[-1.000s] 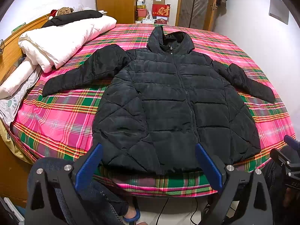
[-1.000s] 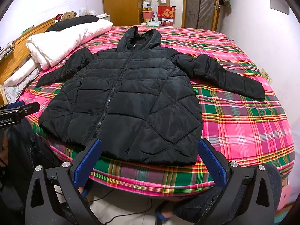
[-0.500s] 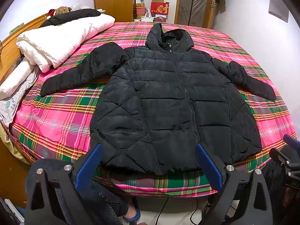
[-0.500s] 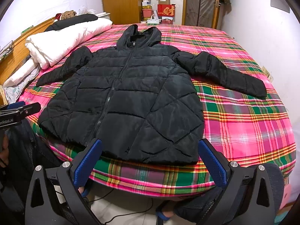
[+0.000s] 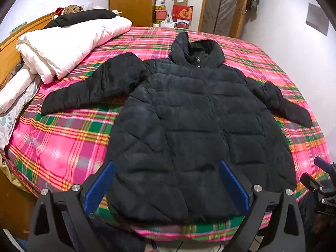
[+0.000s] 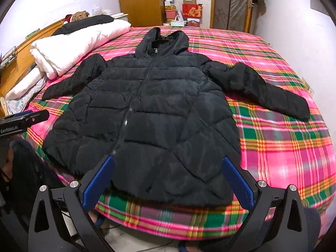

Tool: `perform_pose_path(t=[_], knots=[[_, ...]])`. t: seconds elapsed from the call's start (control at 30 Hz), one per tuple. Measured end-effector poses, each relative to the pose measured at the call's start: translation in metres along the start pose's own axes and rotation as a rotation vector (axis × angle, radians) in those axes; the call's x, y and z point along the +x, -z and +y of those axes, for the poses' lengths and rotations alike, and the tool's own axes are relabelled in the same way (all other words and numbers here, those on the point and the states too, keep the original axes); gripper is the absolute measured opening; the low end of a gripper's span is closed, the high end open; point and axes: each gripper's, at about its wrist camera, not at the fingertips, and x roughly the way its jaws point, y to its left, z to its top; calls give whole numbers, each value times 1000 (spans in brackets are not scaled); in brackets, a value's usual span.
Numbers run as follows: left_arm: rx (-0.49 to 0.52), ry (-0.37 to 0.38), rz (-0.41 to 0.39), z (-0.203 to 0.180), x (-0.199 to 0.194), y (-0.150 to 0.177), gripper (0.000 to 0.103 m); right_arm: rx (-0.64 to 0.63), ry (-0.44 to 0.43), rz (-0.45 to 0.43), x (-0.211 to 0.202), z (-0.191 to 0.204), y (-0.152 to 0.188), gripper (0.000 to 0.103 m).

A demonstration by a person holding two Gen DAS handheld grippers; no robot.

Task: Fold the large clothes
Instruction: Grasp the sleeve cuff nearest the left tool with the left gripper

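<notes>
A black quilted hooded jacket lies flat, front up and zipped, on the pink plaid bed, both sleeves spread outward. It also shows in the right wrist view. My left gripper is open and empty, hovering over the jacket's hem near the bed's front edge. My right gripper is open and empty, over the hem's right part. The right gripper's body shows at the right edge of the left wrist view, and the left gripper's body at the left edge of the right wrist view.
A folded white duvet with a black garment on top lies at the bed's back left by the wooden headboard. A wardrobe and boxes stand behind the bed. A white wall runs along the right.
Both grippers have moved forward and slightly lower toward the jacket's hem, so the jacket looks larger. The jacket has not moved. Both stay open.
</notes>
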Motion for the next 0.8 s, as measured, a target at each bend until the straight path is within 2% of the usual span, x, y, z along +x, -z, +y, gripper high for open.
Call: perform_pose_path(t=[0.47, 0.5, 0.6, 0.73, 0.8], knots=[[-145, -46, -41, 97, 58, -87, 99, -38, -32, 19, 76, 7, -70, 101], [-169, -46, -38, 108, 65, -92, 98, -43, -27, 19, 80, 7, -73, 101], [-225, -81, -23, 137, 86, -103, 82, -47, -20, 19, 93, 7, -83, 101], [-282, -141, 9, 172, 117, -105, 81, -52, -16, 27, 112, 6, -95, 101], [-316, -148, 24, 189, 131, -103, 81, -58, -13, 34, 121, 7, -99, 101]])
